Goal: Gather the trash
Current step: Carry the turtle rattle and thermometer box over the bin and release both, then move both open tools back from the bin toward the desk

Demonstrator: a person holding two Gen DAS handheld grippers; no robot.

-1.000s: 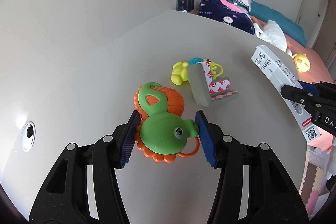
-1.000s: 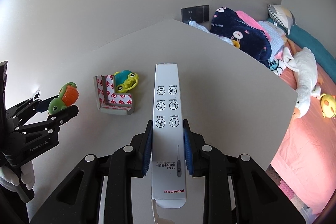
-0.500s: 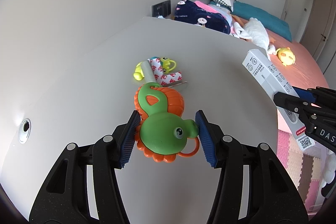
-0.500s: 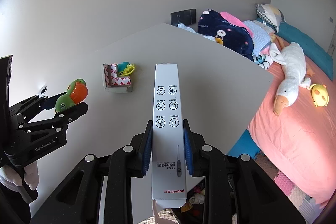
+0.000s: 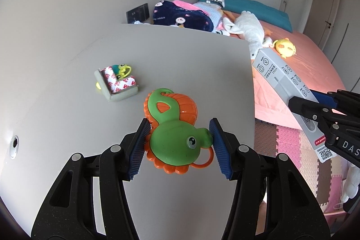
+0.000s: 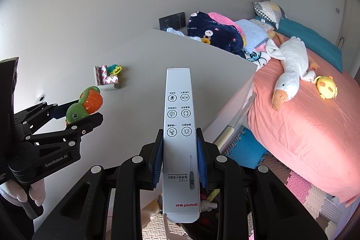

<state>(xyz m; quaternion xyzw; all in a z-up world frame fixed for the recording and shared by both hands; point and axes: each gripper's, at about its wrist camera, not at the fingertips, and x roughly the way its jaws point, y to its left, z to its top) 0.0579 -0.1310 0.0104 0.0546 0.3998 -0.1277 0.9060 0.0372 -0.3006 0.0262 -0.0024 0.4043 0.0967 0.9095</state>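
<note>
Left claw (image 5: pixel 178 145) pinching a green and orange toy (image 5: pixel 175 134) across its round green head, blue pads pressed on both sides; orange shell and green loop jutting forward past the fingertips, thin orange ring hanging under the right pad. Held above the grey desk (image 5: pixel 67 105), clear of its top.

Ahead and to the left of that claw, on the desk: a grey L-shaped corner guard (image 5: pixel 117 87) with red-and-white tape, a small green frog toy (image 5: pixel 121 68) tucked in its angle. Well apart from the held toy.

Right claw (image 6: pixel 178 150) clamped on a long white thermometer box (image 6: pixel 178 127), pads gripping its narrow sides near the middle; box pointing straight forward beyond the fingertips, its printed end reaching back below the jaws. Hanging over the desk's near edge.

Off to the right of both claws, a bed (image 6: pixel 303 127) with a pink sheet, a white plush goose (image 6: pixel 290 73) and a yellow plush chick (image 6: pixel 326 87) on it.
</note>
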